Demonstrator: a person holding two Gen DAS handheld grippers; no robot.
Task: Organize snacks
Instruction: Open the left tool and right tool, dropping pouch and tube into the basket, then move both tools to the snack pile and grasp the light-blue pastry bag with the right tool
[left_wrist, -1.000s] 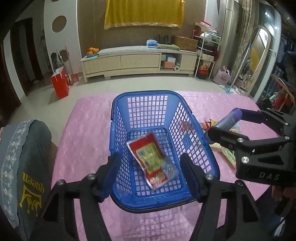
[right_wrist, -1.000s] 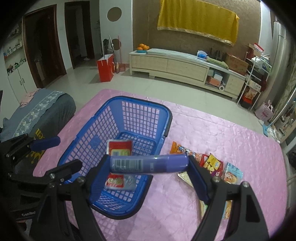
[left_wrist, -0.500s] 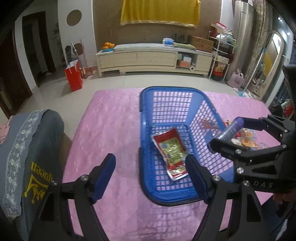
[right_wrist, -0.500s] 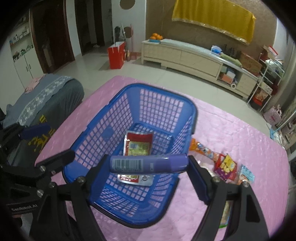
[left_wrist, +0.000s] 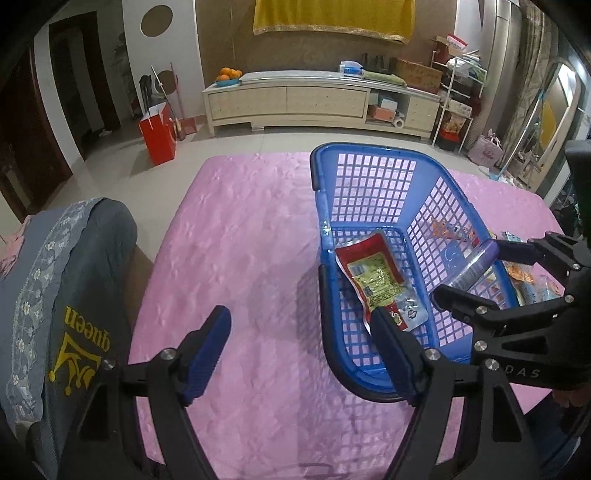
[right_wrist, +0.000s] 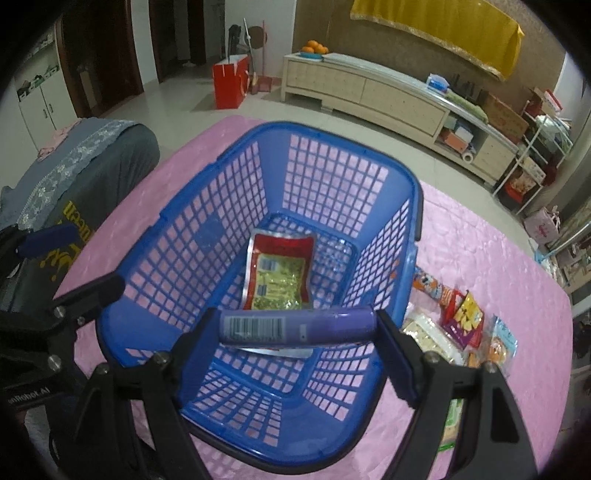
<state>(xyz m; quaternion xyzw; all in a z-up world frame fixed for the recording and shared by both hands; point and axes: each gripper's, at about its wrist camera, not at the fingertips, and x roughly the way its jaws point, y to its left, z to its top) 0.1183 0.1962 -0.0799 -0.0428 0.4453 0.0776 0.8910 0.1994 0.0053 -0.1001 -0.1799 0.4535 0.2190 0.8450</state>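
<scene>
My right gripper (right_wrist: 297, 326) clamped a purple tube (right_wrist: 295, 326) endwise over the blue basket (right_wrist: 413, 206), ready to drop; my left gripper (left_wrist: 303, 343) stood open, empty.

Blue grid-mesh basket (right_wrist: 207, 236) is sitting on pink quilted bench cover (left_wrist: 240, 240); red-yellow pouch (right_wrist: 277, 273) is lying inside; purple barcoded tube (right_wrist: 295, 325) is showing; fingers (left_wrist: 207, 347) are showing blue pads.

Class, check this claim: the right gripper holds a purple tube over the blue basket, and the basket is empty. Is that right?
Not quite. The basket is not empty: a red snack packet lies on its floor, as the right wrist view shows. The right gripper does hold the purple tube over it.
</scene>
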